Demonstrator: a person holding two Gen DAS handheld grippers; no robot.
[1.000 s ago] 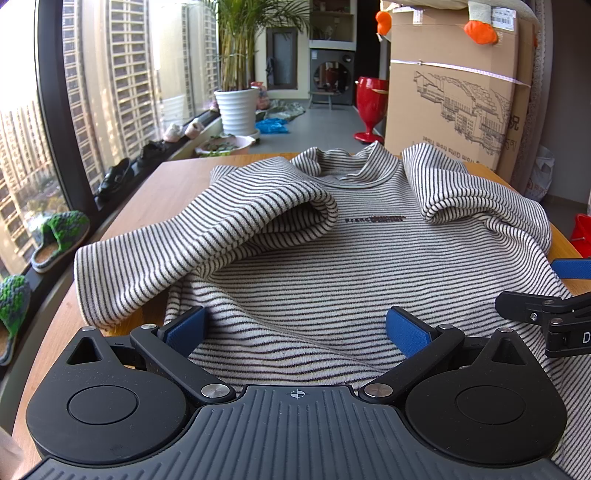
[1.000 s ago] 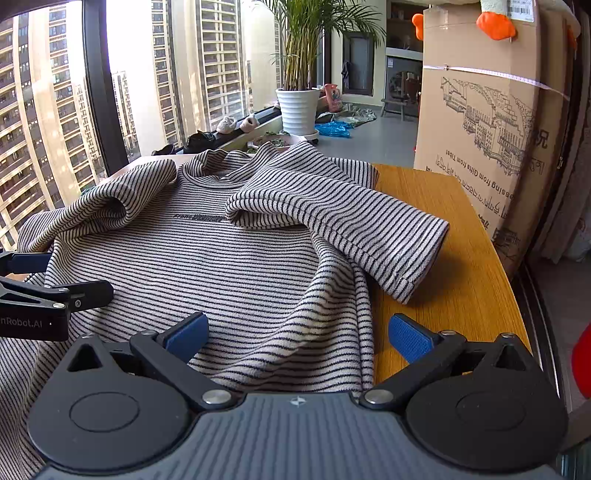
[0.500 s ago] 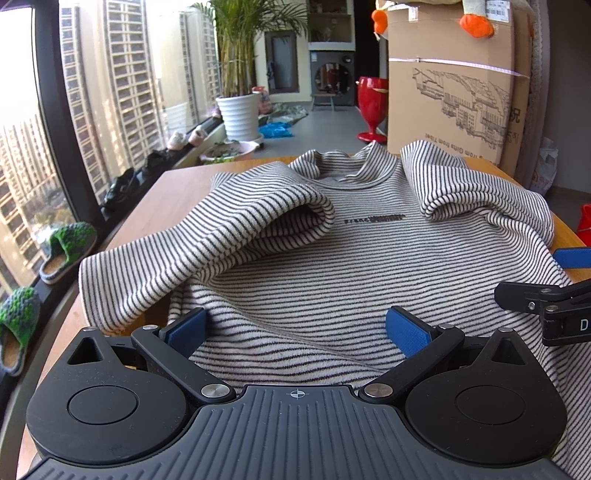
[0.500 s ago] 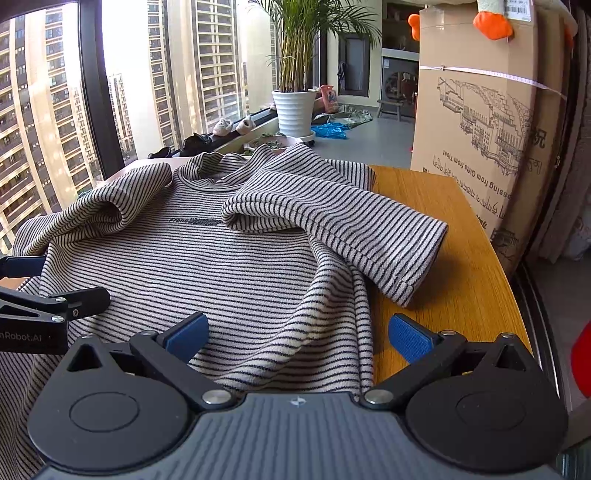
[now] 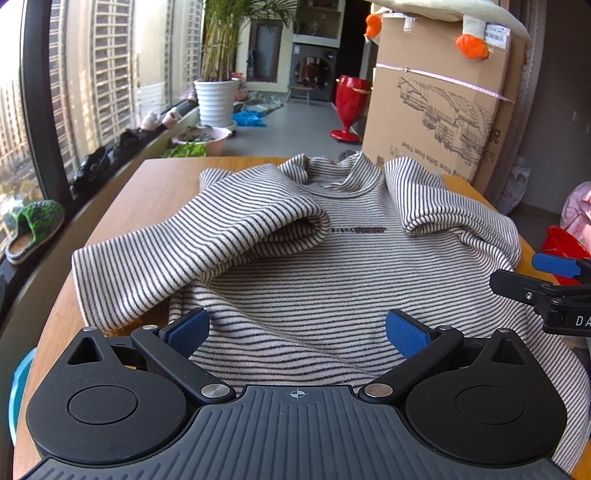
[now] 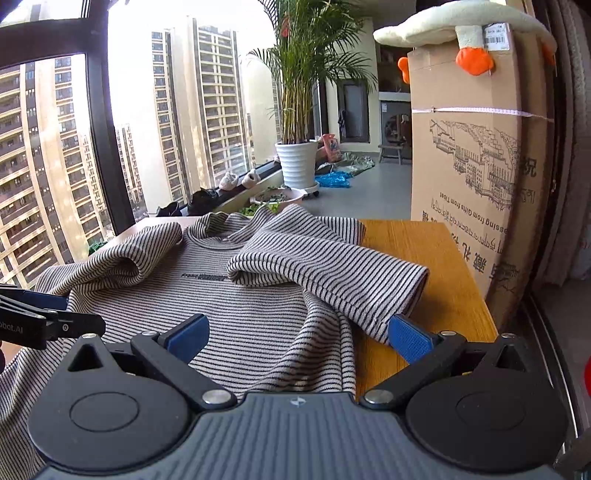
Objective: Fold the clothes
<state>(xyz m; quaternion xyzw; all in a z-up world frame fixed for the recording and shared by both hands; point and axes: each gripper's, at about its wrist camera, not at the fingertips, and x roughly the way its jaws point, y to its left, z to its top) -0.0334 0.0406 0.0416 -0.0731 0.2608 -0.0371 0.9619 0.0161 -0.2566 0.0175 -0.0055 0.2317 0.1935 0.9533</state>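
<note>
— The tongs?

— Left gripper [image 5: 295, 328]: jaws wide apart, nothing between them, over the lower body of the sweater [image 5: 332, 280]. Right gripper [image 6: 299, 334]: also spread, empty, over the sweater's right edge — its right pad [image 6: 410, 338] sits just in front of the right sleeve [image 6: 332, 273] cuff.

— And the sweater?

— Striped, front up on the table [image 6: 436, 258], collar at the far end. Both sleeves are folded in over the chest; the left sleeve [image 5: 192, 251] runs out toward the table's left edge.

— Around it?

— A box [image 6: 476, 177] just beside the table on the right, with a plush toy [image 6: 461, 26] on top. A potted plant [image 6: 297, 162] stands by the window [image 6: 48, 166].
</note>
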